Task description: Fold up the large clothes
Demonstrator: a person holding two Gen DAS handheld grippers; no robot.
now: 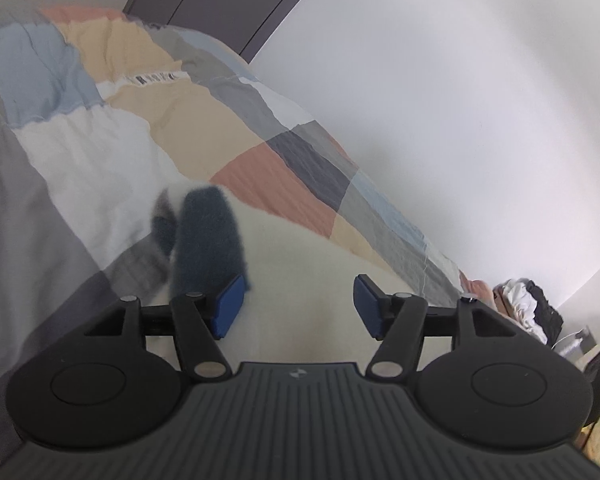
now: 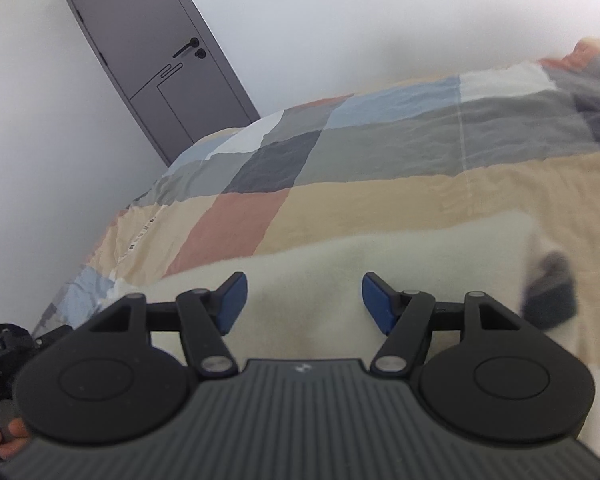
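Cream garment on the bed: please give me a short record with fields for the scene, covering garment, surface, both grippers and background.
garment: cream garment with dark blue trim, spread on the bed
surface: patchwork quilt
left gripper: open, over the cream cloth, nothing clamped
right gripper: open, over the cream cloth, nothing clamped
background: grey door, white wall

A bed (image 1: 100, 152) carries everything, covered by a patchwork quilt (image 2: 380, 200) of peach, grey, blue, white and salmon squares, rumpled in places. On the quilt lies a cream fleecy garment (image 1: 320, 264) with a dark blue cuff (image 1: 208, 236), spread across the near part of the bed. At the bed's far end, in the left wrist view, sits a heap of white and black clothes (image 1: 528, 304).
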